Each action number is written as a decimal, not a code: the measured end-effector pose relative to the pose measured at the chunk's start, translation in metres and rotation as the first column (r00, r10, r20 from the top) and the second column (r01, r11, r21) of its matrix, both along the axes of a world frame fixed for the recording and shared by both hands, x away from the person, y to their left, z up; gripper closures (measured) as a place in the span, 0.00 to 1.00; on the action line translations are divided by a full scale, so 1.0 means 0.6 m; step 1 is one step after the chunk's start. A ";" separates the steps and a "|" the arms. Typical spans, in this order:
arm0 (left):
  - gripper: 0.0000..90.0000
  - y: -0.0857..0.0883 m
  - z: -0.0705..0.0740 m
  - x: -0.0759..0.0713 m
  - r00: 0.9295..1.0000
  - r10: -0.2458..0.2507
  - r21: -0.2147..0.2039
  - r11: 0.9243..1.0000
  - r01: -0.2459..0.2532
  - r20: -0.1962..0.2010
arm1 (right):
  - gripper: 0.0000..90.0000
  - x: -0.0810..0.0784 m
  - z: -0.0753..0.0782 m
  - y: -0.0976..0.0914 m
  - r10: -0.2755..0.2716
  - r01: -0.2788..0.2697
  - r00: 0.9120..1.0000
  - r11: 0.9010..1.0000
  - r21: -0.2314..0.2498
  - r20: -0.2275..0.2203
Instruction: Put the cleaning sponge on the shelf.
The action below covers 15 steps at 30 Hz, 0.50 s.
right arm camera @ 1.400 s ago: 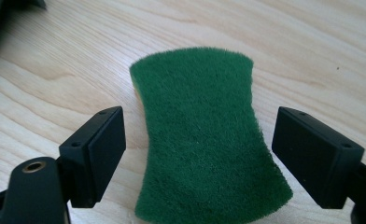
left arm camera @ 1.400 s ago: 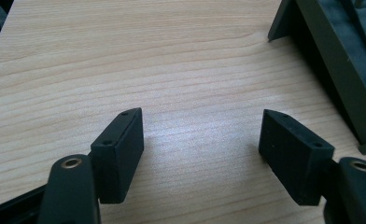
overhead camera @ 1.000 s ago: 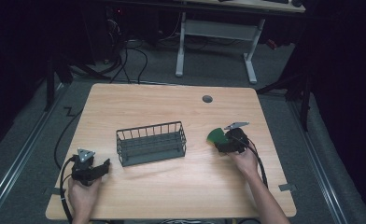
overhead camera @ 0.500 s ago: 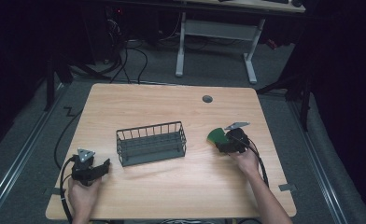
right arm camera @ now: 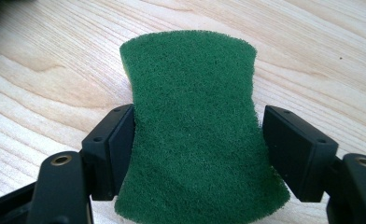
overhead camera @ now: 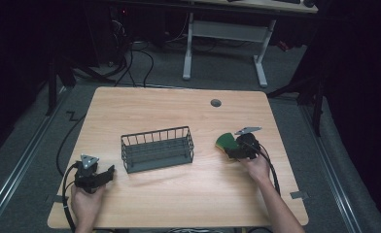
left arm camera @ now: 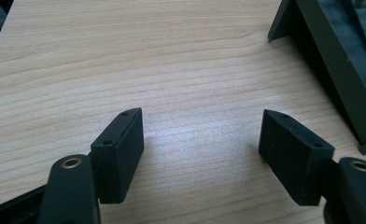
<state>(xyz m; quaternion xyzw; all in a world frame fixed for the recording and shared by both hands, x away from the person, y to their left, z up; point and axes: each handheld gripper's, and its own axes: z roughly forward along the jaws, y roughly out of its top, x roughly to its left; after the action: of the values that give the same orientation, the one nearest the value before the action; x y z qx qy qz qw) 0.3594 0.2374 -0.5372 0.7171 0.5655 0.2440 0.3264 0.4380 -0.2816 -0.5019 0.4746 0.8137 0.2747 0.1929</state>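
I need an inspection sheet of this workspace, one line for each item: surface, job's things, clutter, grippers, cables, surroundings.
Surface: wooden table, light grain, with a round grommet hole near the far edge.
Job's things: green sponge between the right gripper's jaws, lying on the table; dark wire basket upright at the middle.
Clutter: nothing seen.
Grippers: left gripper open over bare wood, beside the basket's corner; right gripper has the left pad touching the sponge, the right pad a little apart from it.
Cables: one black cable trails from the left gripper, one from the right.
Surroundings: grey floor, a white desk frame behind, dark room.
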 end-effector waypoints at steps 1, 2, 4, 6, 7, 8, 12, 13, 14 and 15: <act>0.35 0.000 0.000 0.000 1.000 -0.001 0.000 1.000 0.001 -0.001 | 0.31 -0.001 0.001 0.000 -0.001 0.001 1.000 1.000 0.000 -0.003; 0.35 0.000 0.000 0.000 1.000 0.000 0.000 1.000 0.000 0.000 | 0.31 -0.001 0.002 -0.001 0.001 -0.001 1.000 1.000 0.001 -0.001; 0.35 0.000 0.000 0.000 1.000 0.000 0.000 1.000 0.000 0.000 | 0.31 -0.002 0.004 -0.002 0.002 -0.002 1.000 1.000 0.005 0.001; 0.35 0.000 0.000 0.000 1.000 0.000 -0.002 1.000 0.000 -0.001 | 0.31 -0.004 0.006 -0.003 0.004 -0.004 1.000 1.000 0.005 0.003; 0.35 0.000 0.000 0.000 1.000 0.000 -0.003 1.000 0.000 -0.001 | 0.31 -0.004 0.007 -0.004 0.003 -0.003 1.000 1.000 0.008 0.004; 0.35 0.001 0.000 0.000 1.000 0.000 -0.003 1.000 0.000 -0.002 | 0.31 -0.005 0.008 -0.004 0.006 -0.006 1.000 1.000 0.011 0.006; 0.35 0.001 0.000 0.000 1.000 0.000 -0.004 1.000 0.000 -0.002 | 0.31 -0.009 0.012 -0.007 0.016 -0.016 1.000 1.000 0.014 0.007; 0.35 0.001 0.000 0.000 1.000 0.000 -0.003 1.000 0.000 -0.002 | 0.31 -0.010 0.014 -0.008 0.016 -0.016 1.000 1.000 0.017 0.008; 0.35 0.000 0.000 0.000 1.000 0.000 -0.003 1.000 0.000 -0.001 | 0.31 -0.011 0.015 -0.009 0.019 -0.019 1.000 1.000 0.017 0.007; 0.35 0.000 0.000 0.000 1.000 -0.001 -0.002 1.000 0.001 -0.001 | 0.31 -0.011 0.017 -0.010 0.024 -0.024 1.000 1.000 0.015 0.007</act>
<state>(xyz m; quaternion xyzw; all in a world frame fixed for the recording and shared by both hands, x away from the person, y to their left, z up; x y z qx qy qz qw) 0.3594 0.2377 -0.5371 0.7170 0.5656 0.2429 0.3271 0.4312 -0.2875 -0.4918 0.4654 0.8165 0.2846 0.1888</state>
